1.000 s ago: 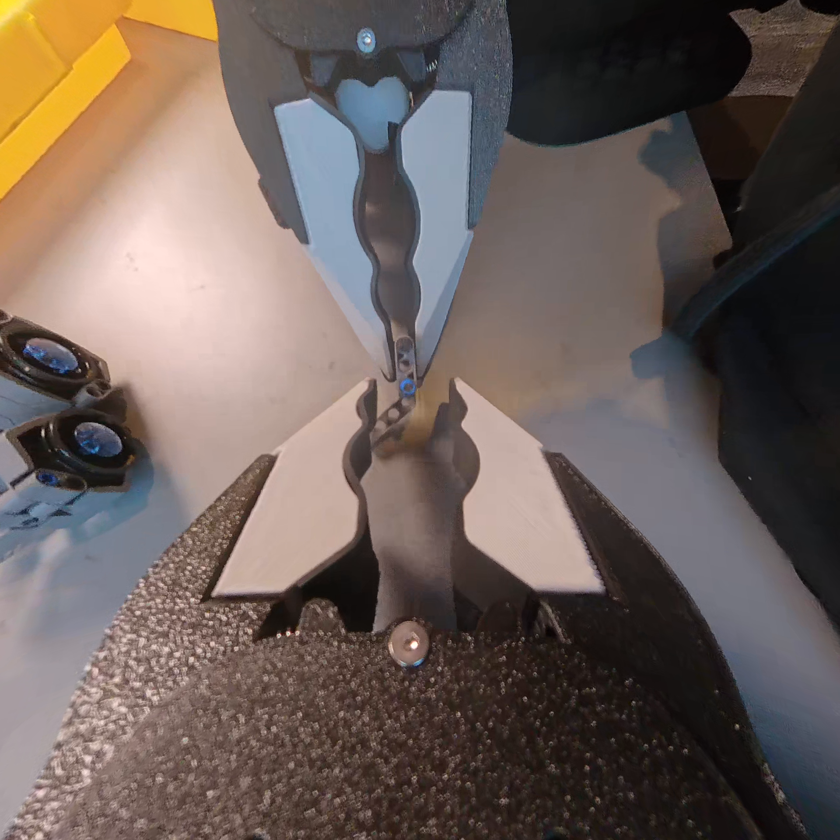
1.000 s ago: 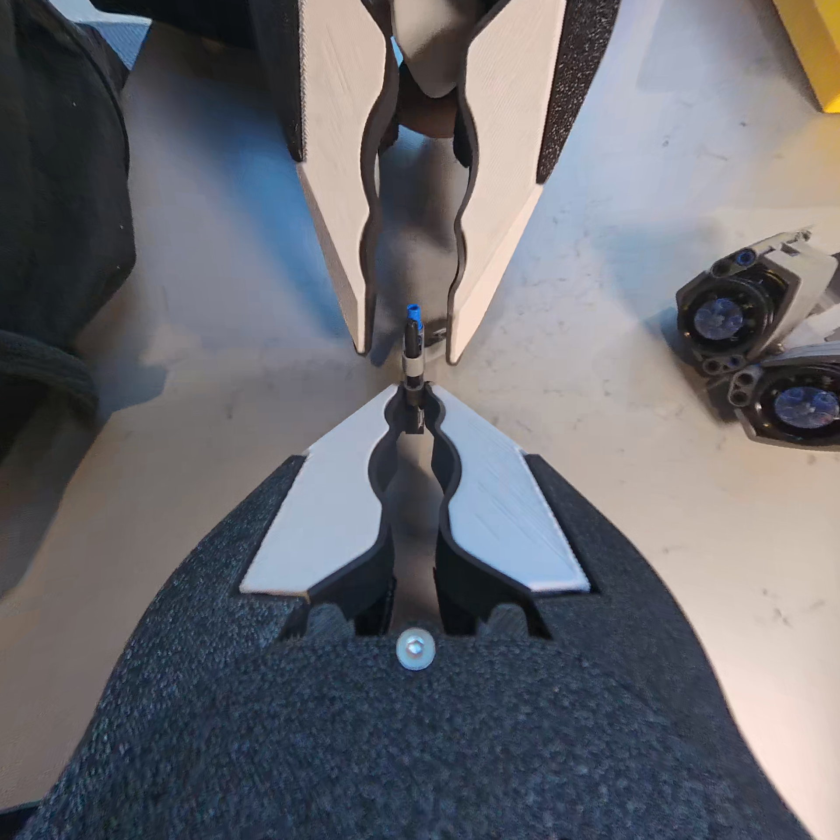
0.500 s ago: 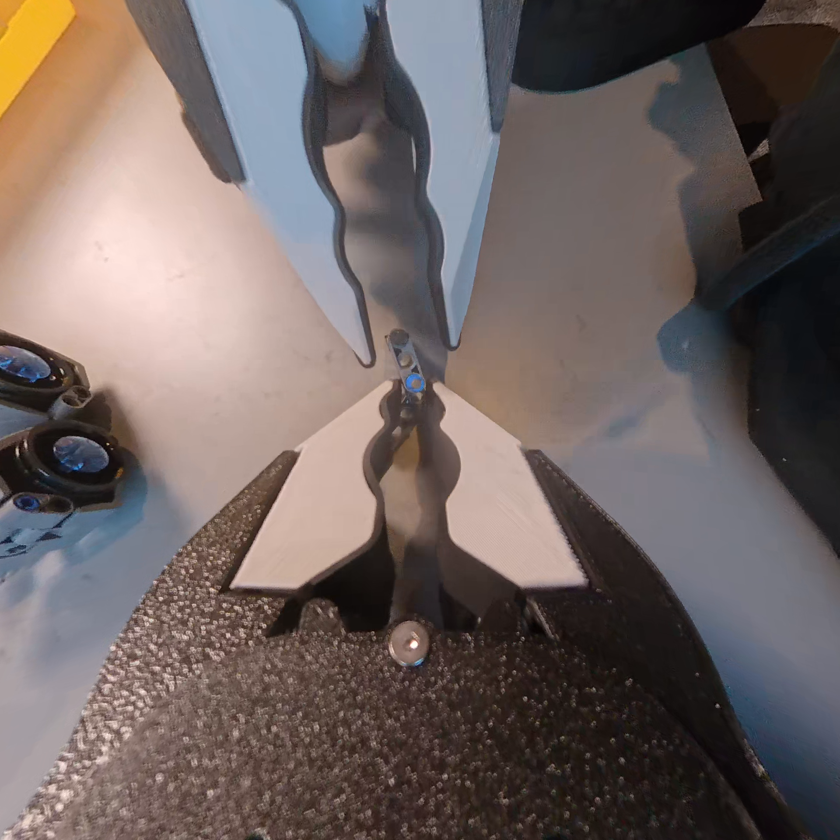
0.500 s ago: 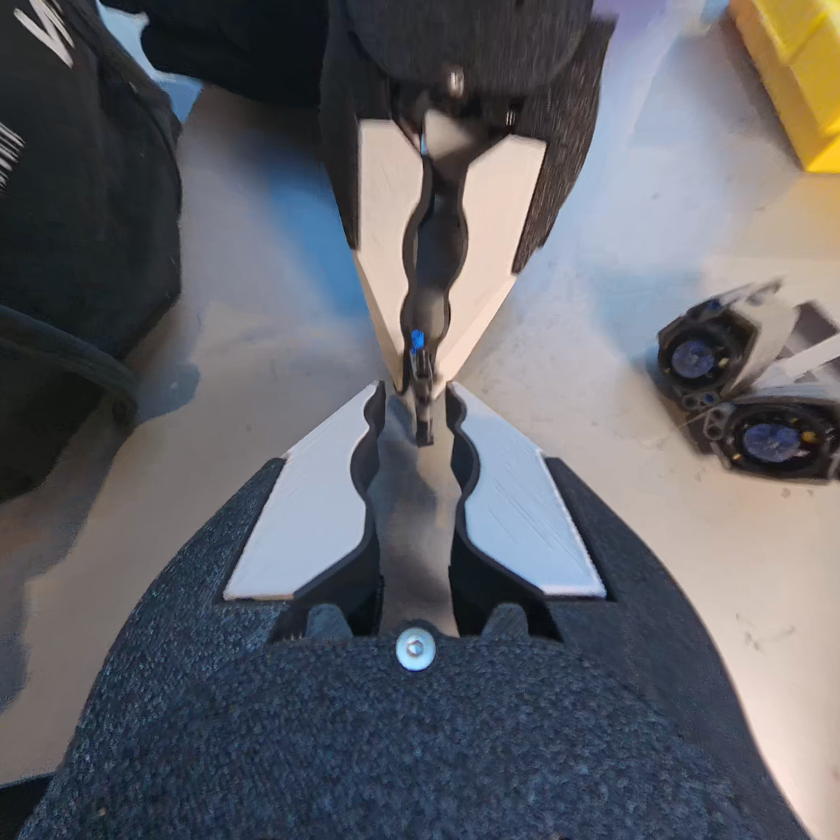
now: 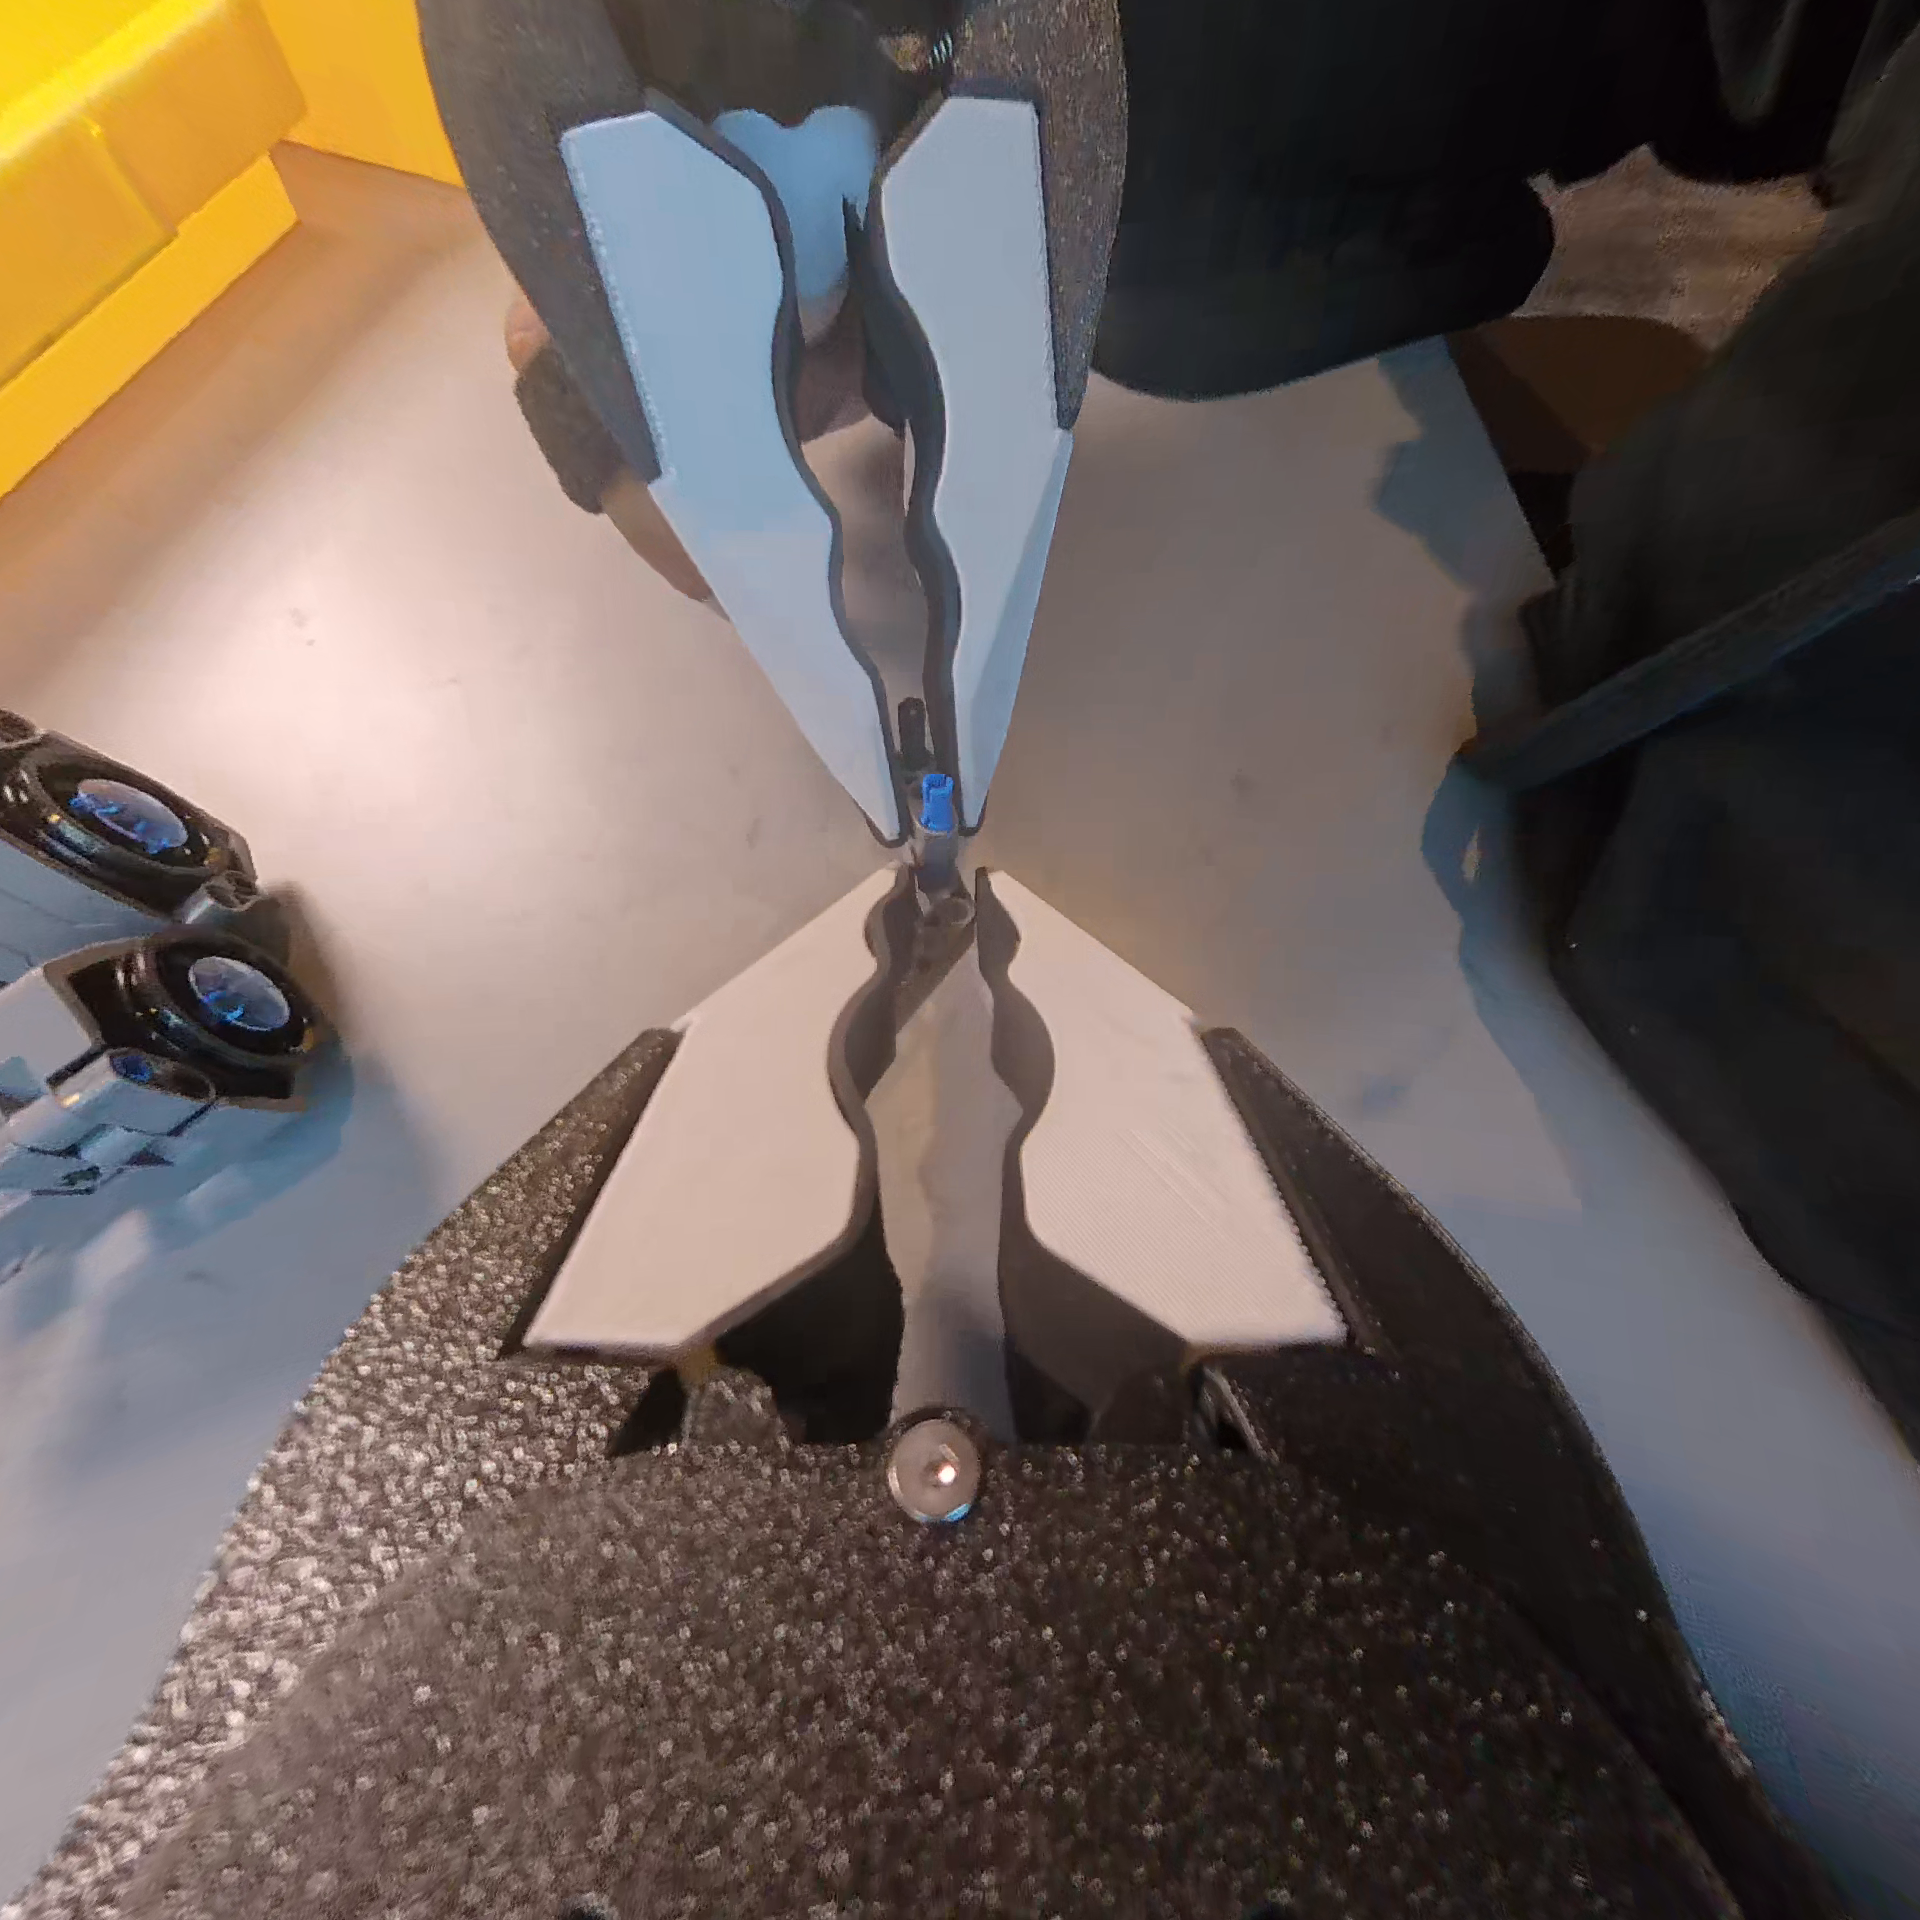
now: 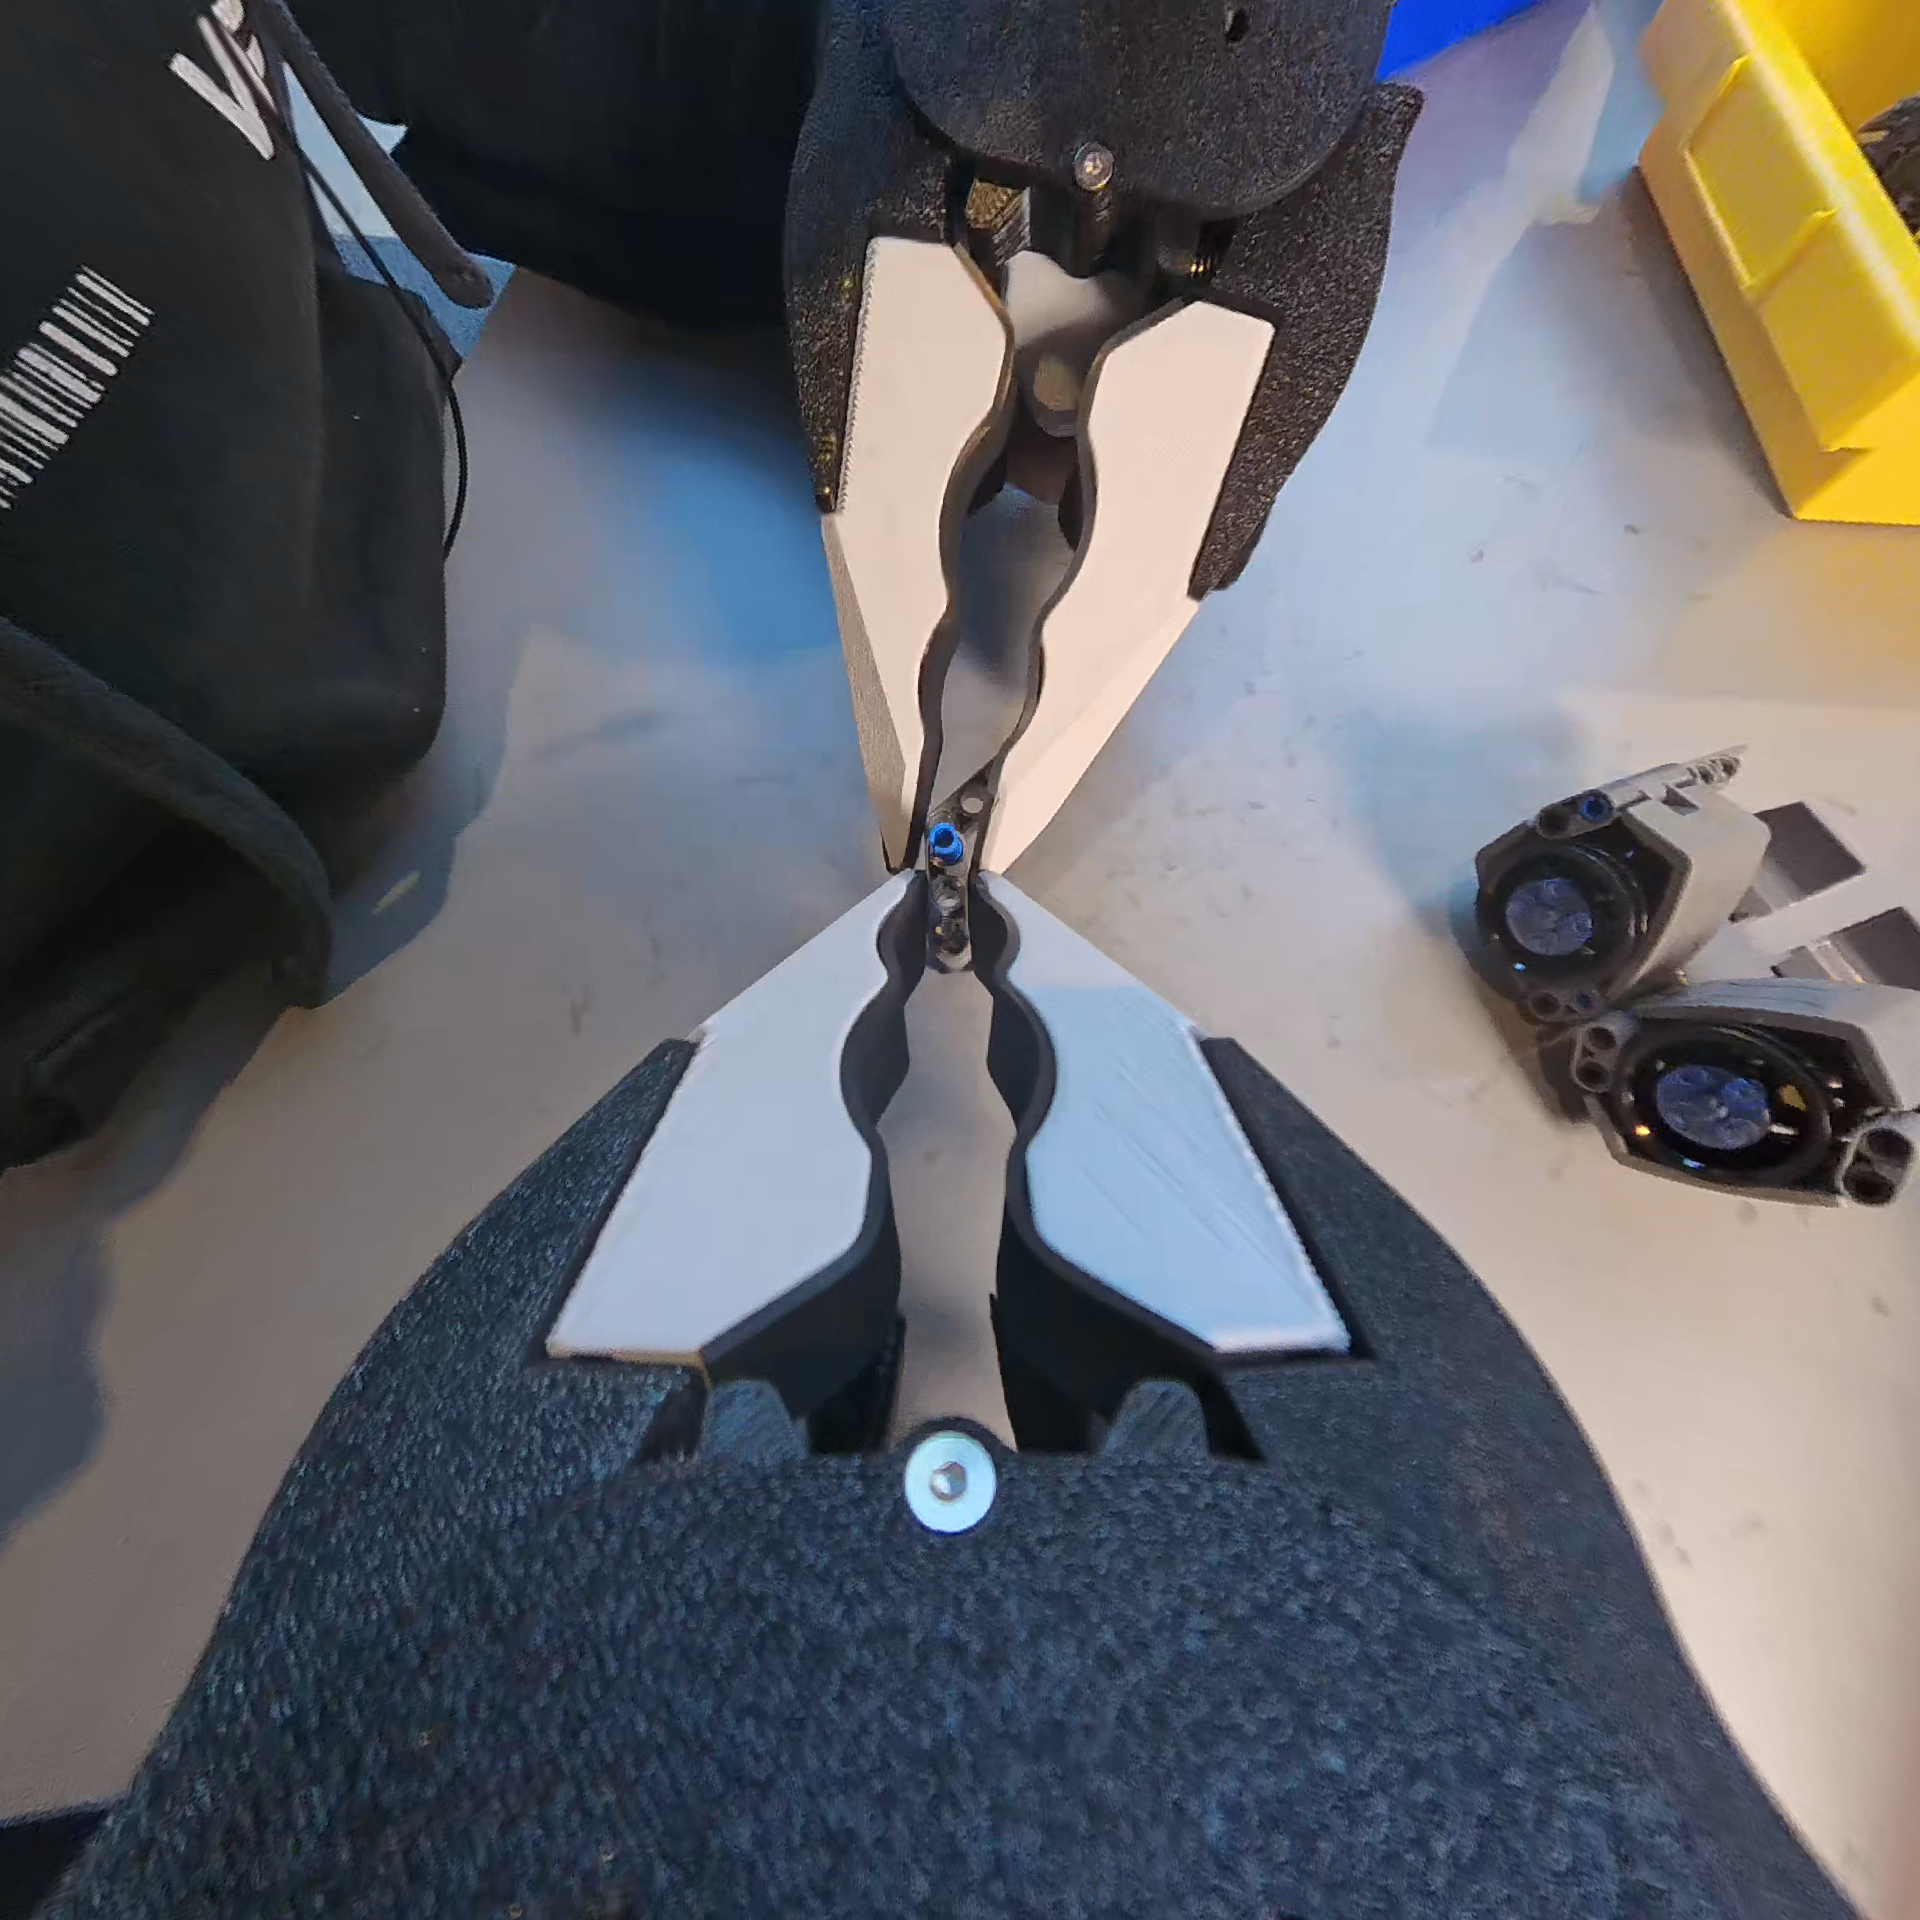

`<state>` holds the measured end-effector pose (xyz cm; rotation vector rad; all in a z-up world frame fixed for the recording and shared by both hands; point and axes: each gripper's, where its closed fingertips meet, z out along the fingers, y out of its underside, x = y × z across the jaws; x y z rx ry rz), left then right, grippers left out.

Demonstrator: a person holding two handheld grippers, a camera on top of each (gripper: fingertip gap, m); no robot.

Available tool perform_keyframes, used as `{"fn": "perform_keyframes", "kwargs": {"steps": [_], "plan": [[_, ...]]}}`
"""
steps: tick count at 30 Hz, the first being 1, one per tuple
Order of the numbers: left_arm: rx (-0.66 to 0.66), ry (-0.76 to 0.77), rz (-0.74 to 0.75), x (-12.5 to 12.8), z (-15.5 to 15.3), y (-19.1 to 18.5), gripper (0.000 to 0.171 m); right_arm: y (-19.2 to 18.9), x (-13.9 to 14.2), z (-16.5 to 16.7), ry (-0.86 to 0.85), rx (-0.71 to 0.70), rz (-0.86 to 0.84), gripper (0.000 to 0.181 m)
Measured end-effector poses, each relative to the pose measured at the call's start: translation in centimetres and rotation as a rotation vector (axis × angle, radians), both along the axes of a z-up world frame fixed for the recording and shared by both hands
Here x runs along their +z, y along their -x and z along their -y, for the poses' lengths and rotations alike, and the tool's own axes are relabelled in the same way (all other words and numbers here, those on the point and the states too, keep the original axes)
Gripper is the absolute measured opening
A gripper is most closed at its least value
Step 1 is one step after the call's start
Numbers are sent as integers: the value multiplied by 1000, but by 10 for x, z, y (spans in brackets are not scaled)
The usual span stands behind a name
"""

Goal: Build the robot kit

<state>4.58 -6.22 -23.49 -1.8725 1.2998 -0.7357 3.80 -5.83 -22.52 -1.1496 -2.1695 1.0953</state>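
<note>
Beam [image 5: 943,916]: a small black strip with holes, carrying a blue pin [image 5: 935,808]. It is held in the air above the table [image 5: 1195,675], pinched from both ends. The left tool [image 5: 935,894] is clenched on one end and the right tool [image 6: 948,899] on the other. The two sets of tips meet nose to nose, almost touching, with the pin just at their meeting point. Both holds sit at the very tips, so I judge the grip shallow. Any twist between the tools could lever the beam loose, so they need to stay in line. Two grey modules [image 6: 1662,997] lie on the table well apart, a yellow bin [image 6: 1787,260] farther off, and a black bag [image 6: 208,520] on the opposite side.
</note>
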Motion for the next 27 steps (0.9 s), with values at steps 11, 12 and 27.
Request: {"fn": "perform_keyframes", "kwargs": {"steps": [11, 12, 27], "plan": [[20, 32, 88, 8, -4, 0, 23, -7, -1, -5, 50, -18, -19, 6], [20, 31, 88, 9, -4, 0, 23, -7, -1, -5, 48, -19, -20, 6], [-20, 71, 60, 3, -4, -4, 20, -9, -4, -4, 4, -18, 7, 6]]}}
